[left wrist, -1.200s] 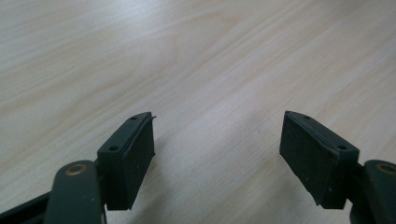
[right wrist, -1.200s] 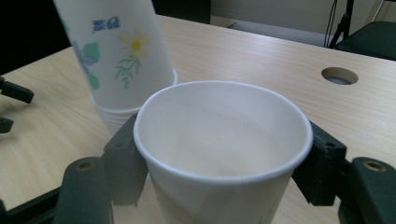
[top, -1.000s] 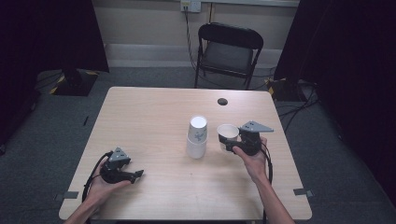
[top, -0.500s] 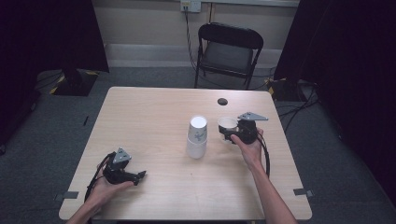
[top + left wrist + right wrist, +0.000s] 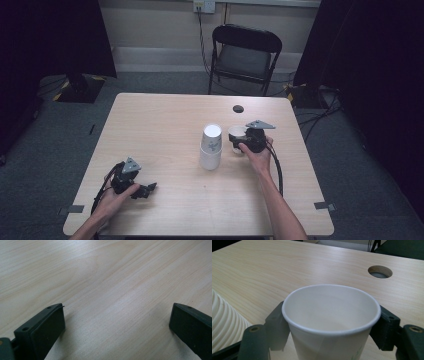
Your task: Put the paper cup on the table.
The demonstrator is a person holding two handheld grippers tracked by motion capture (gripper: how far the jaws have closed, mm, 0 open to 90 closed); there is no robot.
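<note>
The right tongs [image 5: 239,144] hold a single white paper cup [image 5: 331,322] upright, just to the right of the stack of cups [image 5: 210,147] that stands near the middle of the table [image 5: 165,130]; in the right gripper view the two black jaws sit on opposite sides of the cup's wall a little below the rim, partly closed to the cup's width and pressing on it, and they have just been opening a little with the cup between them, which reads as a grip being eased; the mouth faces up and the cup is kept level, probably so that it can be set down standing beside the stack rather than tipped; whether its base already touches the table I cannot tell. The cup is plain white with a rolled lip, empty inside, with a faint greenish print low on its side; the stack is inverted, its ribbed white flank showing at the left edge of the right gripper view. Beyond the stack, toward the far edge, a round cable hole [image 5: 238,108] is cut in the wood. The left tongs [image 5: 146,189] rest well to the near left of the stack, low over bare wood; their jaws have just been opening and now stand wide apart with nothing between them.
</note>
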